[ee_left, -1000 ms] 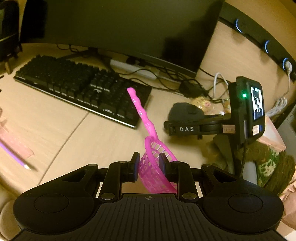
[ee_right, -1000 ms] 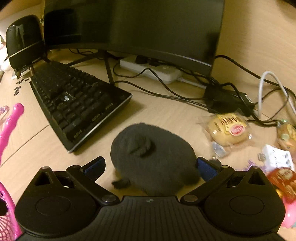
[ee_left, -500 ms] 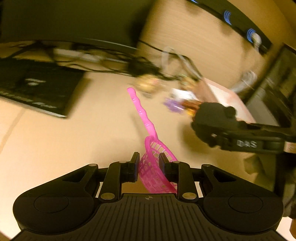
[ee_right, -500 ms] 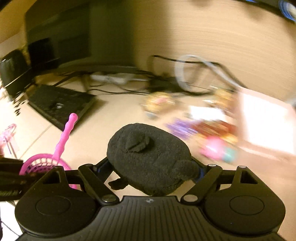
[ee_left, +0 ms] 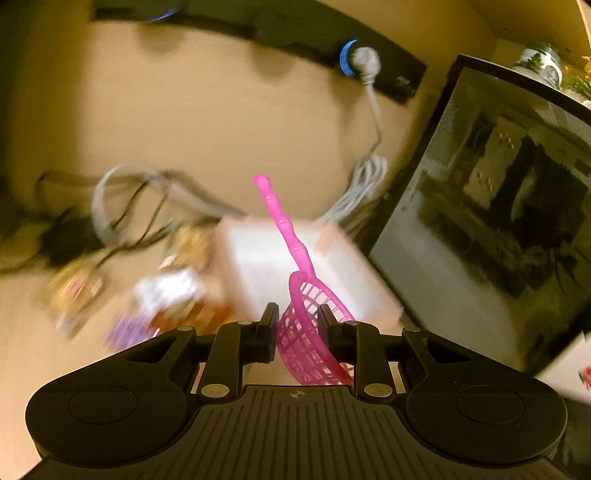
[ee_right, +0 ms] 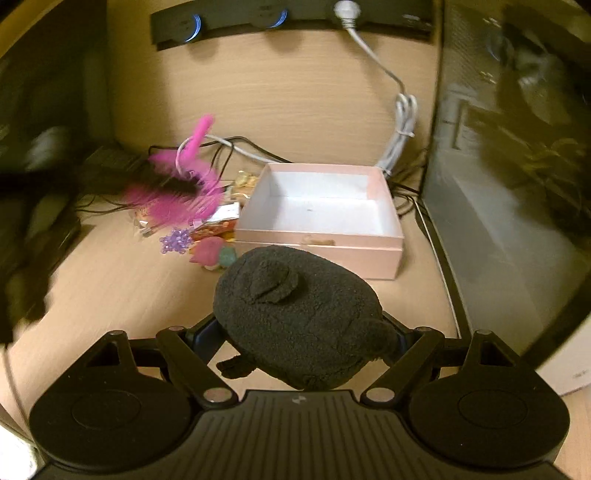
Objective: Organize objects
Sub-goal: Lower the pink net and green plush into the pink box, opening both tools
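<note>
Home computer desk: wooden desk [ee_right: 122, 280] against a panelled wall, power strip [ee_right: 295, 22] above, tangled cables [ee_right: 221, 147] below it, glass-sided computer case [ee_right: 509, 184] to its right.

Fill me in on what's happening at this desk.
A person is tidying with a tool in each hand. The left tool is clamped on a pink net scoop, handle pointing away. The right tool grips a black plush. Both hang near an open pink box on the desk, which looks empty. Small snacks and trinkets lie left of the box. Nothing is in the box yet.
</note>
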{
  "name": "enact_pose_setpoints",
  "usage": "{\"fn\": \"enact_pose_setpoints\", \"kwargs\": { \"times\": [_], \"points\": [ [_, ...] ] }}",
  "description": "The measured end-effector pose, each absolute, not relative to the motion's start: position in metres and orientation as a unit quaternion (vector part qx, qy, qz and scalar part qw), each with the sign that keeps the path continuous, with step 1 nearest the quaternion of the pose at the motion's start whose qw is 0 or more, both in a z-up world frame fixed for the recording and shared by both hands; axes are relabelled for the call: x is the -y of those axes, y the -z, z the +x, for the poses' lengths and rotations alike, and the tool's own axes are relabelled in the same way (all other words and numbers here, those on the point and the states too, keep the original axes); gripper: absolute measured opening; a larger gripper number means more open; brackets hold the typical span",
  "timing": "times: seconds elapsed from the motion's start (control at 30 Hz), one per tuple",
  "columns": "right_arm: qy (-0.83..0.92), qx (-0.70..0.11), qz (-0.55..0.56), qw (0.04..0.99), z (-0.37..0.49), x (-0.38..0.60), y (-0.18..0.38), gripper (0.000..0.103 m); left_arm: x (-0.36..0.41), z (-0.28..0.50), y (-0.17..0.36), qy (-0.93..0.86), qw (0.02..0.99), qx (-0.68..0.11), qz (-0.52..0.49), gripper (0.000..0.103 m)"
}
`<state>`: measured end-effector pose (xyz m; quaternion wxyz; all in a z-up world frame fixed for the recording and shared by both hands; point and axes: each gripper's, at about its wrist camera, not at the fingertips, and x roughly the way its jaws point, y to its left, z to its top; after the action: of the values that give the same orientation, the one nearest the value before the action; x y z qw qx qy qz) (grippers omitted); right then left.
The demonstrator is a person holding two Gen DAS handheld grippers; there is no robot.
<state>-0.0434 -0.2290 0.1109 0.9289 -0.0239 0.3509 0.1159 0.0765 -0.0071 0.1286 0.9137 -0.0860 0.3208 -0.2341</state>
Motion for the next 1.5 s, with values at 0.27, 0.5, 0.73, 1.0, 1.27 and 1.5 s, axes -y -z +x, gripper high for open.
{"fn": "enact_pose_setpoints", "kwargs": {
  "times": [0.27,0.5,0.73,1.0,1.27,1.5],
  "points": [
    [-0.145,-0.345,-0.018,0.927,-0.036,0.246,-0.108,0.085,0.093,0.155,-0.107,0.207,0.917,-0.341,-0.002,0.027],
    [-0.153,-0.367,-0.007,0.917,-0.015,0.256,-0.091,0.085,0.082,0.169,-0.08,0.177,0.916,-0.354,-0.067,0.027],
    [-0.152,-0.375,-0.003,0.915,-0.003,0.254,-0.093,0.085,0.016,0.119,-0.1,0.145,0.931,-0.309,-0.132,0.027],
    [-0.122,-0.284,-0.011,0.951,0.061,0.24,-0.159,0.085,-0.067,0.05,-0.087,0.074,0.929,-0.339,-0.126,0.027],
    [-0.118,-0.298,0.027,0.947,0.146,0.229,-0.174,0.102,-0.108,0.012,-0.064,0.071,0.912,-0.373,-0.153,0.027],
    [-0.101,-0.324,0.002,0.941,0.118,0.227,-0.137,0.103,-0.105,0.022,-0.051,0.089,0.905,-0.394,-0.131,0.027]
  ]
}}
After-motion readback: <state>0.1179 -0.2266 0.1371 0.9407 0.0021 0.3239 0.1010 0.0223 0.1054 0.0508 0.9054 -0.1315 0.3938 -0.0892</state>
